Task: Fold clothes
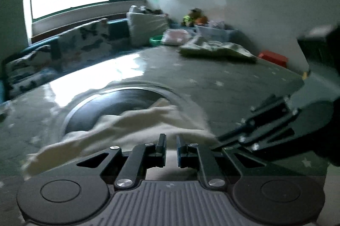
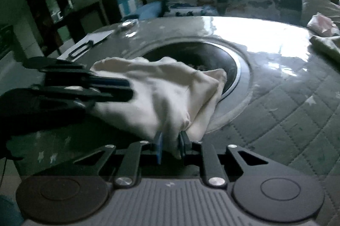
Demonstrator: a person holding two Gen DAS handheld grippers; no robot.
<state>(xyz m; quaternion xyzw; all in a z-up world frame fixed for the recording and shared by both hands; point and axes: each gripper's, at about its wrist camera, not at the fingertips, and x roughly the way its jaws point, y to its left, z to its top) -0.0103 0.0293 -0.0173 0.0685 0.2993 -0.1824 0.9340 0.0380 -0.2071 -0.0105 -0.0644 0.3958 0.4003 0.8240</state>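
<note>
A cream-white garment [image 2: 161, 94] lies bunched on the grey quilted table [image 2: 276, 120], partly over a round dark inset [image 2: 201, 56]. My right gripper [image 2: 171, 145] is shut on a fold of the garment at its near edge. My left gripper [image 1: 171, 141] sits at the garment [image 1: 131, 126] with cloth between its narrow-set fingers; in the right wrist view it [image 2: 119, 88] comes in from the left and pinches the garment's left side. The right gripper also shows in the left wrist view [image 1: 221, 139], at the right, touching the cloth.
A second pale green garment [image 1: 214, 47] lies at the far side of the table, with a pink bundle [image 1: 176, 37], a red box [image 1: 273, 58] and toys by the wall. Patterned cushions [image 1: 80, 45] line a bench under the window. A white sheet and black frame [image 2: 89, 43] lie at the far left.
</note>
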